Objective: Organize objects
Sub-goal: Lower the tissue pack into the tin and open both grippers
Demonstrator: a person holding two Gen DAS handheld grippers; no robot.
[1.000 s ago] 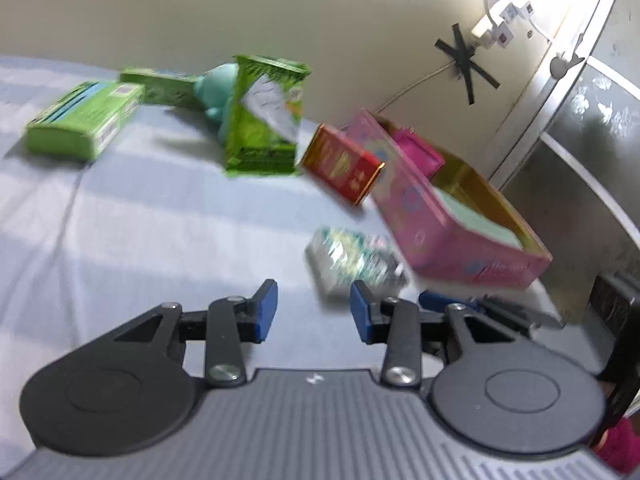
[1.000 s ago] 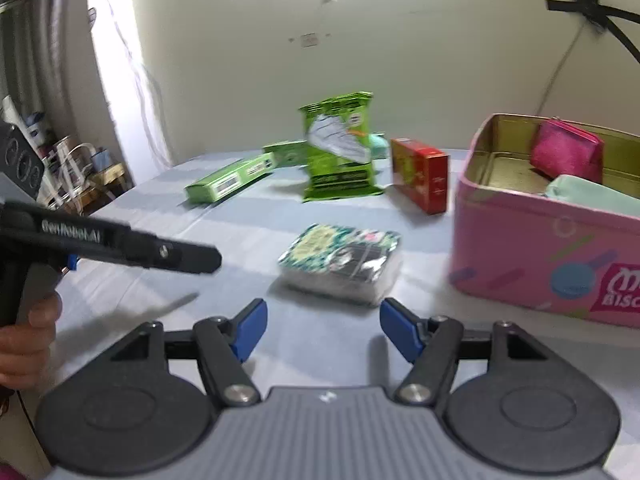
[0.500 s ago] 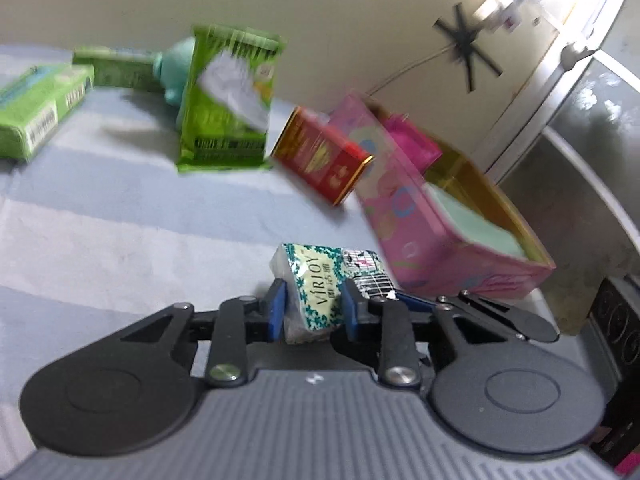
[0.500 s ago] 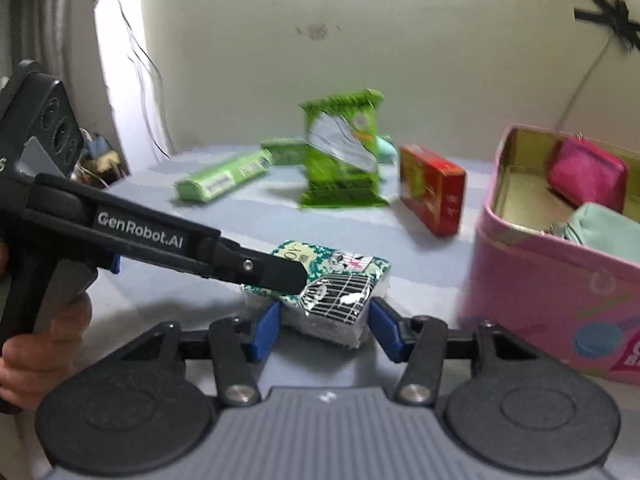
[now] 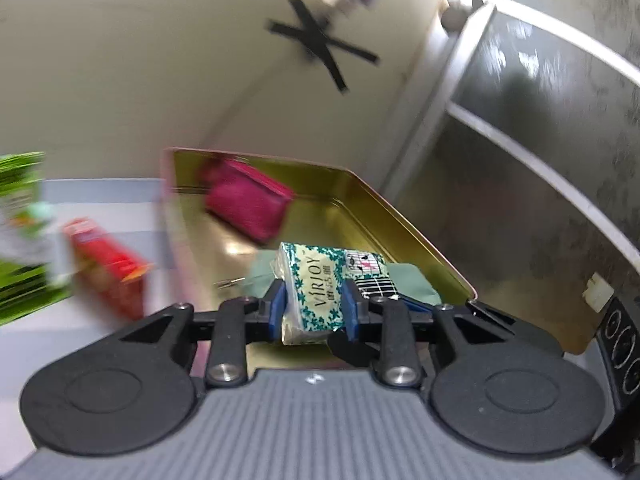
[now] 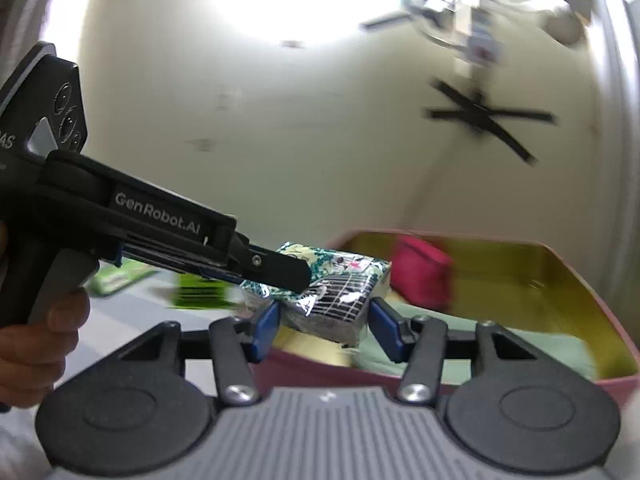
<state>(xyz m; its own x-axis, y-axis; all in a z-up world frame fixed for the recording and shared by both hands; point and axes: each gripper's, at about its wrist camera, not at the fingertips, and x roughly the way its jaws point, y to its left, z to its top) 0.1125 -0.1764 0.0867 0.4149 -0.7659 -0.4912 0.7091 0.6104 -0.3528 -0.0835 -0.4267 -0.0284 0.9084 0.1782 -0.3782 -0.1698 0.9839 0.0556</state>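
L claw [image 5: 313,312] pinches tissue pack [image 5: 320,288] above tin [image 5: 400,208], w/ pink pouch [image 5: 248,200] at 11, ready to drop in. R claw [image 6: 323,330] wide, pads flanking pack w/o clear contact, prob. steadying.

"VIRJOY" on tissue pack [image 5: 320,288]; small print below unreadable; "GenRobot.AI" on left gripper [image 6: 280,268] body, rt wrist view; other labels blurred.

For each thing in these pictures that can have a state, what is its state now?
Left hand-held gripper: shut on the tissue pack.
Right hand-held gripper: open, its fingers on both sides of the pack.
Tissue pack: held in the air above the tin.
Tin: open, no lid in view.
Pink pouch: inside the tin.
Green cloth: inside the tin.
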